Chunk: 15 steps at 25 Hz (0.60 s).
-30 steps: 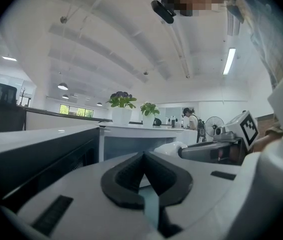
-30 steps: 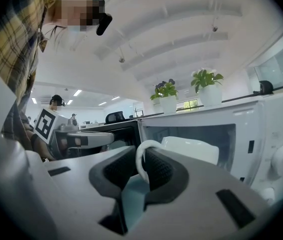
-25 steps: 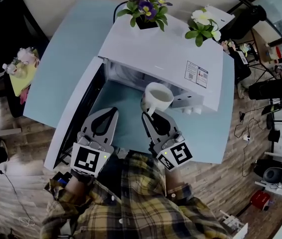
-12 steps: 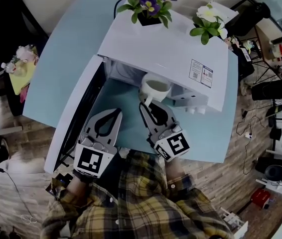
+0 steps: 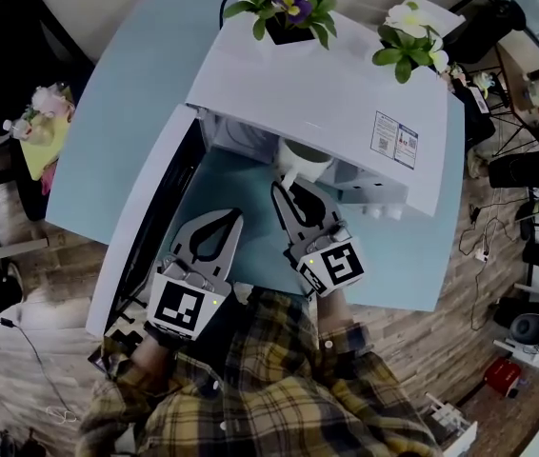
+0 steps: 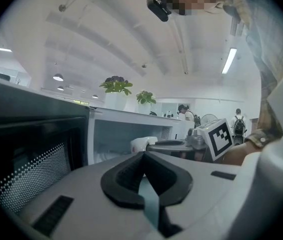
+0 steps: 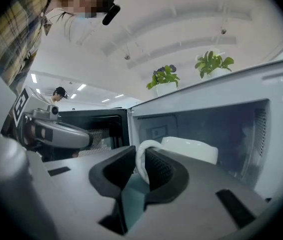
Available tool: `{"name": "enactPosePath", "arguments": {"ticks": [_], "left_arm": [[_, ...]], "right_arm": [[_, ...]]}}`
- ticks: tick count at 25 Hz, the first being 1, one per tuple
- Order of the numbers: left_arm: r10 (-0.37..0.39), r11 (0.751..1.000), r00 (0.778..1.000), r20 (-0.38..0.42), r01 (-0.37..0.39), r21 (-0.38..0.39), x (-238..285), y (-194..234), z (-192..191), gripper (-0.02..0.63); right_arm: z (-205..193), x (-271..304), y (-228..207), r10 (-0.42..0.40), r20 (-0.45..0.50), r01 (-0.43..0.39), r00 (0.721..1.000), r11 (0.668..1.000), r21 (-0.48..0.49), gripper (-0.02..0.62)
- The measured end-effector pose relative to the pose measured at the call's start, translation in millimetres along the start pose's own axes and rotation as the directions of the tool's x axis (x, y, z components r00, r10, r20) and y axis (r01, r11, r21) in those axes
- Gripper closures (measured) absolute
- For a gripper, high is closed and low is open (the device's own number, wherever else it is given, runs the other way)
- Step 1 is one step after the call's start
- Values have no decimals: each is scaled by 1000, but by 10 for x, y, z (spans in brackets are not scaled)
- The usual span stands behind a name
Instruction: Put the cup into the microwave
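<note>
The right gripper [image 5: 293,190] has its fingers clamped on the handle of the cup [image 5: 305,153] at the open microwave [image 5: 327,93], while the left gripper [image 5: 228,217], at the cup's 7 o'clock, is closed and empty.

The right gripper [image 5: 287,188] has moved forward with the cup [image 5: 303,155] (it holds the cup by the handle). The cup, which was in front of the microwave [image 5: 327,93], now sits partly under its top, inside the open cavity. The left gripper [image 5: 220,219] shifted a little forward.
</note>
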<state>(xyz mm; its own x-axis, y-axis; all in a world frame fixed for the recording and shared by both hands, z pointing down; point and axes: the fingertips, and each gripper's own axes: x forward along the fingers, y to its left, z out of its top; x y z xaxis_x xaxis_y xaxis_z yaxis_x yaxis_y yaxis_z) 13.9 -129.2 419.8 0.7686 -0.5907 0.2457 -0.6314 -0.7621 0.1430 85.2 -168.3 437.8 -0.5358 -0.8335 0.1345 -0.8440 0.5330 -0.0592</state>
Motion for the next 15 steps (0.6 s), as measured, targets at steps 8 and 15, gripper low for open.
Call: {"name": "enactPosePath", "arguments": {"ticks": [8,15], "left_arm": [[-10,1000,1000,10,10,-14,53,-22,9,615],[-8,1000,1000,-10,8,-14,69,-18,-64,615]], "right_arm": [[-45,137,-94,5,9,-5,1000,999,-45,531],[-77,291,-160,-14,26,17,1000,996,-82,531]]}}
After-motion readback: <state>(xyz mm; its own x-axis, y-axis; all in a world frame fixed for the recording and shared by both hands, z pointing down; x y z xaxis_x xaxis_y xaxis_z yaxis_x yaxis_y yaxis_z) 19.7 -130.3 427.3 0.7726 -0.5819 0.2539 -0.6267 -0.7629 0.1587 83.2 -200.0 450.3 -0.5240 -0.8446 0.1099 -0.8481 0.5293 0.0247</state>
